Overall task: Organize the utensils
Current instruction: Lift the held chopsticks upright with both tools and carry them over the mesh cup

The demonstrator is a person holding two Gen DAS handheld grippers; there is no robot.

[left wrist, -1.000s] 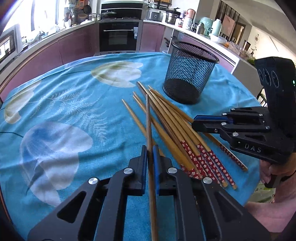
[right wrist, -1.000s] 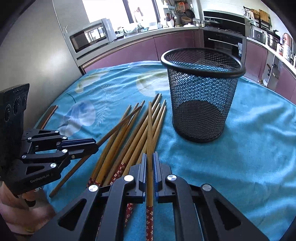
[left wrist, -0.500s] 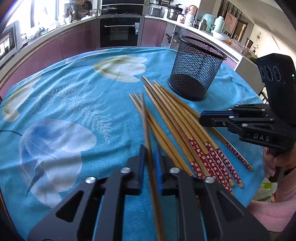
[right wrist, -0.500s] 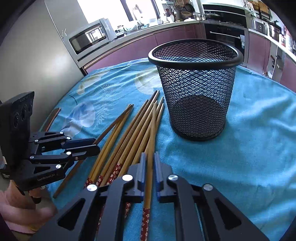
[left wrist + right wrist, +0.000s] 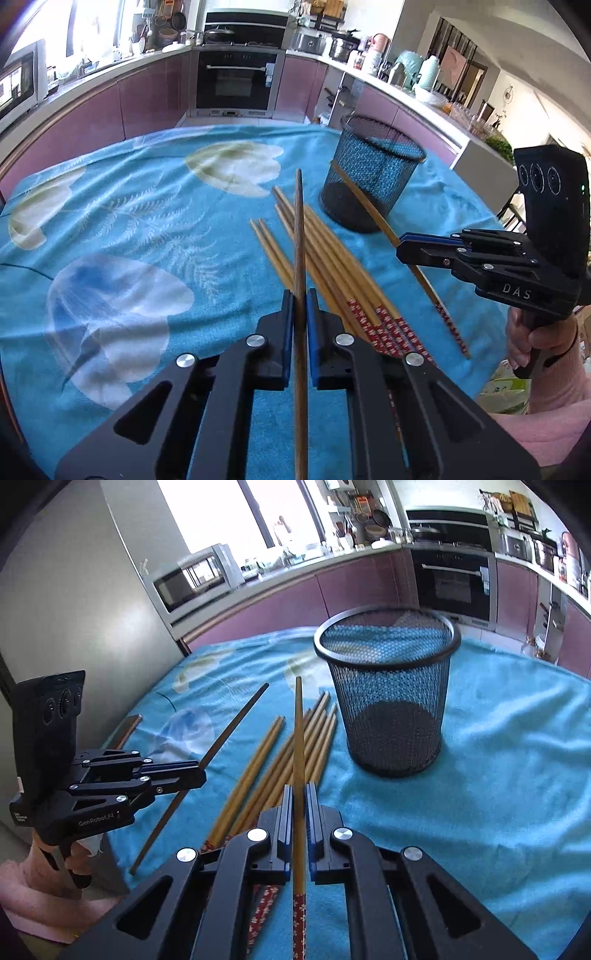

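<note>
Over the blue tablecloth (image 5: 122, 206), the left tongs (image 5: 300, 306) and right tongs (image 5: 300, 801), each clamped on one chopstick, had lifted both sticks off the pile of chopsticks (image 5: 325, 258), ready for the empty mesh holder (image 5: 388, 686) just beyond.

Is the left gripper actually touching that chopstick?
Touching: the left wrist view shows the left gripper shut, both pads pressing the dark chopstick between them.
</note>
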